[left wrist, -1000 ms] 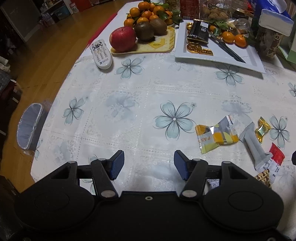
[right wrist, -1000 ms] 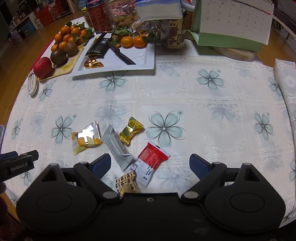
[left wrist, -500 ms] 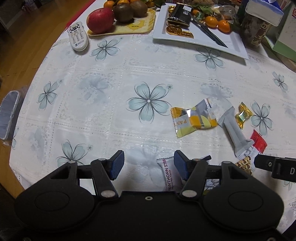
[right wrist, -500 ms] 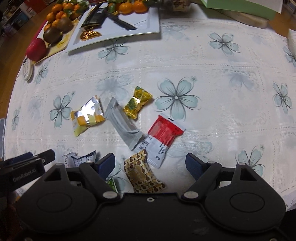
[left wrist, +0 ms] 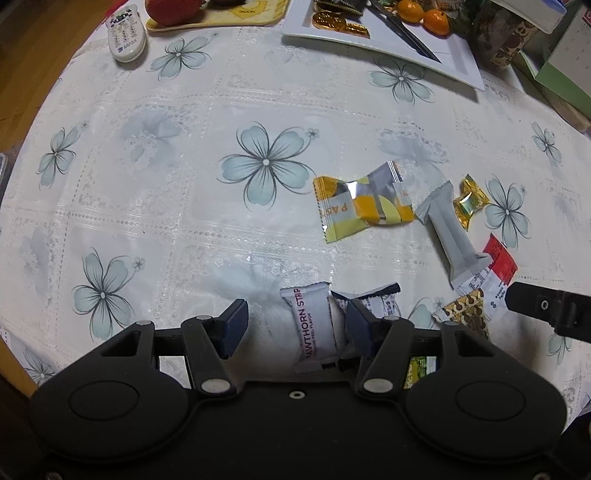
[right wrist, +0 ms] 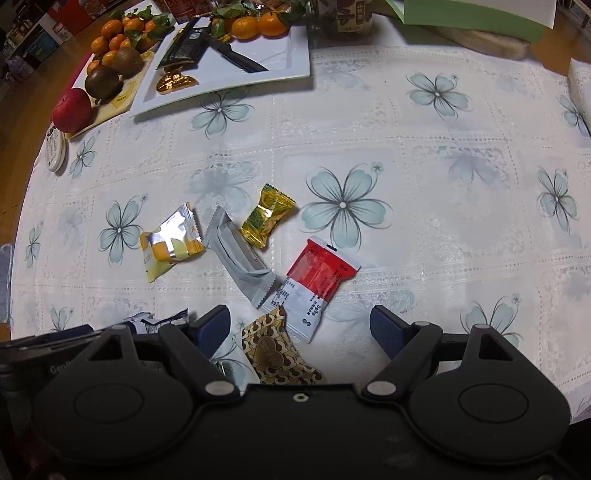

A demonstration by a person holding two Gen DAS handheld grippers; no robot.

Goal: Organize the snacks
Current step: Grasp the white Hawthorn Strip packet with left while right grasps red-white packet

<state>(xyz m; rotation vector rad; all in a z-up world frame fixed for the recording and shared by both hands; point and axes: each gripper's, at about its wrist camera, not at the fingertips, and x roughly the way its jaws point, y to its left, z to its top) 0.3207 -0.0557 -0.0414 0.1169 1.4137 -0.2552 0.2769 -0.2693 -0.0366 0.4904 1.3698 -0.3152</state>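
We have barely begun: seven loose snacks (right wrist: 317,277) lie scattered low-centre on the bench (right wrist: 424,166). Our left gripper (left wrist: 295,325) gapes around the hawthorn strip (left wrist: 314,325); our right gripper (right wrist: 301,328) hovers wide, empty.

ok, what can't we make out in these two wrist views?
- Green packet, left wrist view: mostly behind the left claw body; print unreadable.
- Dark-edged wrapper, left wrist view: half hidden by the claw's finger.
- Heart-print candy, right wrist view: lower part cut off by the right claw body.
- Jar, right wrist view: cut off by top edge.
- Remote buttons, left wrist view: too small.
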